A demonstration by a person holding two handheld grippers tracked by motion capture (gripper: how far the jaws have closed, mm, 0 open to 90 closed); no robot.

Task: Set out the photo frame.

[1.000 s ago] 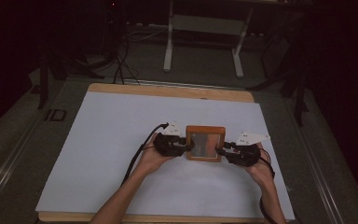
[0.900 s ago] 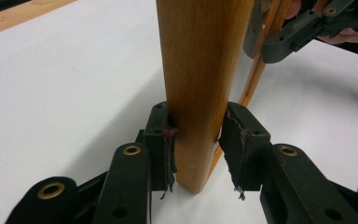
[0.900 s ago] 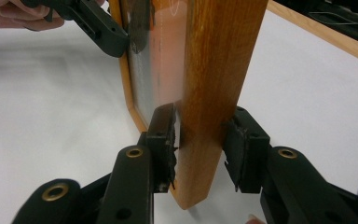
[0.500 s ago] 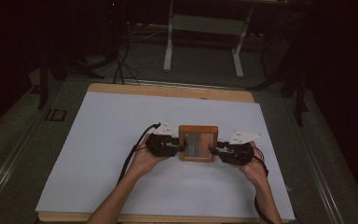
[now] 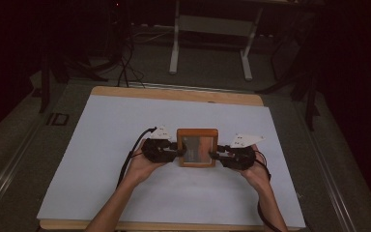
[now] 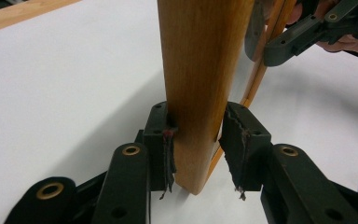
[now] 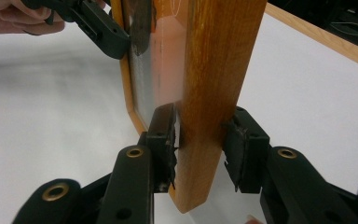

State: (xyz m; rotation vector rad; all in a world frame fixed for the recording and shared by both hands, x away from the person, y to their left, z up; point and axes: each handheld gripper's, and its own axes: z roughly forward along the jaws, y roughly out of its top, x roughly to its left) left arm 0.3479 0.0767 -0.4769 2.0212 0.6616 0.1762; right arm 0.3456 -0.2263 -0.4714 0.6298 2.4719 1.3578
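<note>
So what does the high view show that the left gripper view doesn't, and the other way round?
From above: the whole white tabletop, both forearms, and the wooden frame's full rectangle between the left gripper and right gripper. Up close: frayed black pads clamping the frame's edge, plus its wood grain. Shared: the frame, the white surface, the right gripper.

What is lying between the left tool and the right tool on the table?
The wooden frame lies between the left tool and the right tool in the high view; each tool grips one side rail.
</note>
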